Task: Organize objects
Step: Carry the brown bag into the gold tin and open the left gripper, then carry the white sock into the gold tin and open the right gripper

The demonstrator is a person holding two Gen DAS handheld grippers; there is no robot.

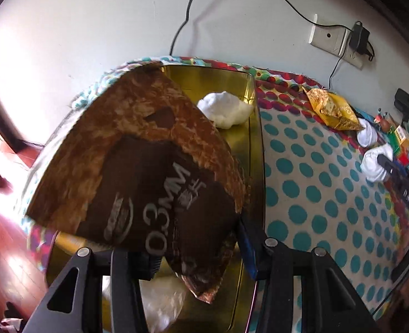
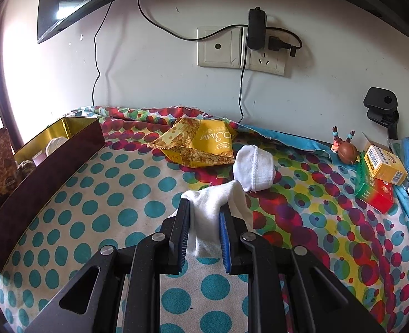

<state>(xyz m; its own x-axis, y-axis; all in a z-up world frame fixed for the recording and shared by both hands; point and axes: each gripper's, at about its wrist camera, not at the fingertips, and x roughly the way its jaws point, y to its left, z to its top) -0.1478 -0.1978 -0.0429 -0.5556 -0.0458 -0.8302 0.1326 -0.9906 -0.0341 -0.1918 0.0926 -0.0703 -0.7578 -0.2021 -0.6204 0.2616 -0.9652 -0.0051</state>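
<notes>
The left gripper [image 1: 198, 252] pinches a brown snack bag [image 1: 137, 166] by its lower corner, the bag standing up between the jaws and filling most of that view. The bag hangs over a gold-lined box [image 1: 248, 149], which sits at the left end of a dotted cloth [image 1: 315, 183]. A white sock ball [image 1: 226, 108] lies inside the box near its far end, and something pale and blurred shows low in the box just beside the jaws.

The right gripper [image 2: 203, 233] is closed on a loose white sock [image 2: 218, 205], whose cloth bunches up between the blue pads [image 2: 224, 247] and spills over the right one. Just beyond it, a rolled sock [image 2: 254, 166] rests on the cloth, touching the held sock or nearly so. Farther back lies a yellow snack bag [image 2: 204, 144] near the wall. From this side the box [image 2: 46, 163] shows a dark red outer wall. At the right edge sit a yellow carton [image 2: 384, 163] on a green and red one [image 2: 373, 191], with a small brown figurine [image 2: 346, 149] beside them. Wall sockets [image 2: 240, 50] hold a black adapter [image 2: 255, 29].
</notes>
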